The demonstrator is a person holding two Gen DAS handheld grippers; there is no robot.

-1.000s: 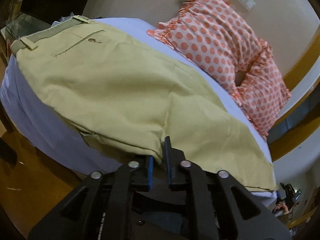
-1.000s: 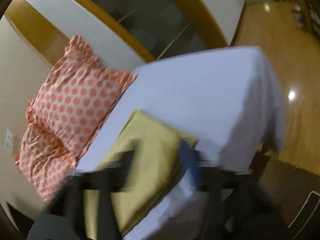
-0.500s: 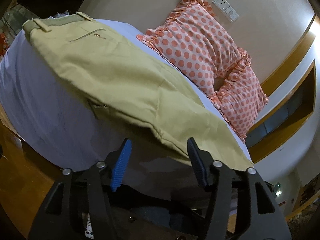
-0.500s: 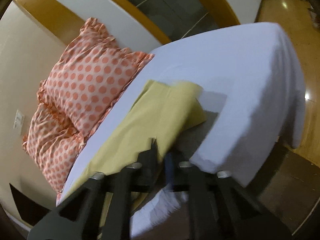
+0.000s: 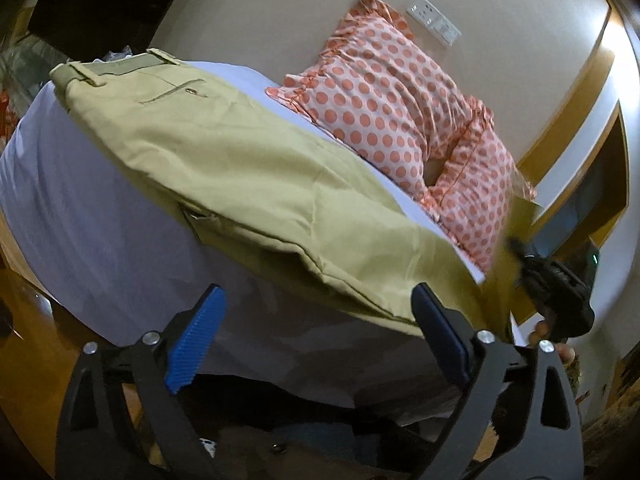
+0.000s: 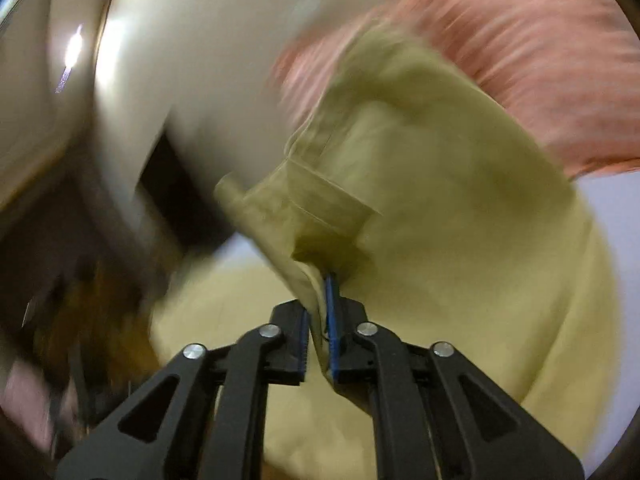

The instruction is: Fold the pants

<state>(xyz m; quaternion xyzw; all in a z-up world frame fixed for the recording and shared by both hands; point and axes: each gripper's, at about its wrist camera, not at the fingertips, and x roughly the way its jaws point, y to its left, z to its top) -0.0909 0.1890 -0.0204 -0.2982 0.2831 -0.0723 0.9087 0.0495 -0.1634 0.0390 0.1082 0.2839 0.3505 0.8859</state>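
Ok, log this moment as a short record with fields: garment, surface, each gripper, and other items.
garment: khaki cotton pants, lying lengthwise on the bed, waistband at the far end, back pocket facing up
surface: bed with a white sheet
left gripper: open, empty, at the near edge of the pants
right gripper: shut on the hem end of the pants, cloth lifted off the sheet
other items: two orange polka-dot pillows against the wall; white wall socket plate
image quality: right wrist view motion-blurred
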